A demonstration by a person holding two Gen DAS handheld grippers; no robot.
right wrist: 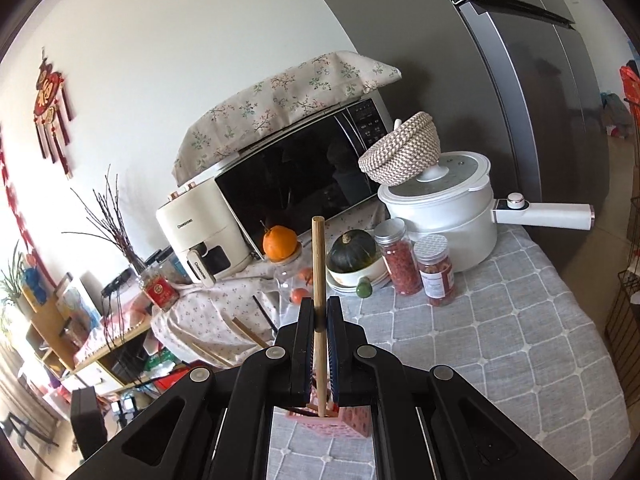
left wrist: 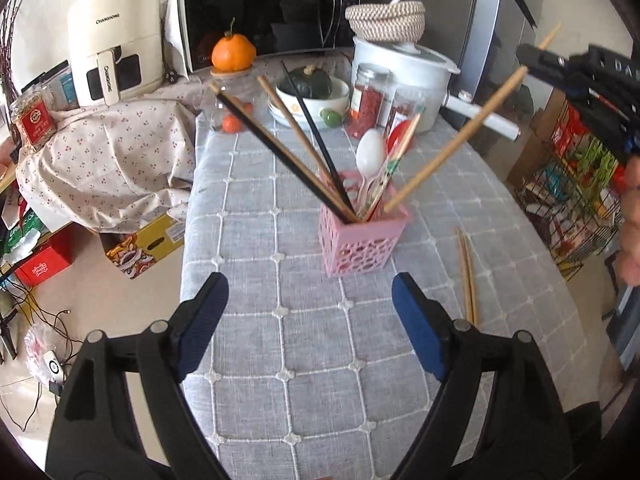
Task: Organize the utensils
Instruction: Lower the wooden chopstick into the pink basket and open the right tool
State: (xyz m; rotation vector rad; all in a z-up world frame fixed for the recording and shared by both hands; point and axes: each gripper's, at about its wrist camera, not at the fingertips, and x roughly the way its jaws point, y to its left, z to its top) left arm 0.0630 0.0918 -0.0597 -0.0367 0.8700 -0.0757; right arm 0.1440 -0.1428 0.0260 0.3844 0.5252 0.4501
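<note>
A pink perforated utensil holder point(left wrist: 362, 236) stands on the grey checked tablecloth point(left wrist: 300, 340). It holds black and wooden chopsticks, a white spoon point(left wrist: 370, 156) and patterned utensils. My right gripper point(right wrist: 320, 312) is shut on a wooden chopstick point(right wrist: 319, 264) whose lower end reaches into the holder point(right wrist: 352, 420); the same chopstick point(left wrist: 452, 148) and gripper point(left wrist: 532, 58) show at the upper right of the left wrist view. Two wooden chopsticks point(left wrist: 468, 276) lie on the cloth right of the holder. My left gripper point(left wrist: 310, 300) is open and empty, in front of the holder.
At the table's back stand a microwave point(left wrist: 264, 16), an air fryer point(left wrist: 114, 40), a white pot point(left wrist: 404, 76) with a woven basket on it, spice jars point(left wrist: 364, 100), a bowl with a squash point(left wrist: 312, 92) and an orange point(left wrist: 233, 53). A wire rack point(left wrist: 576, 200) is at right.
</note>
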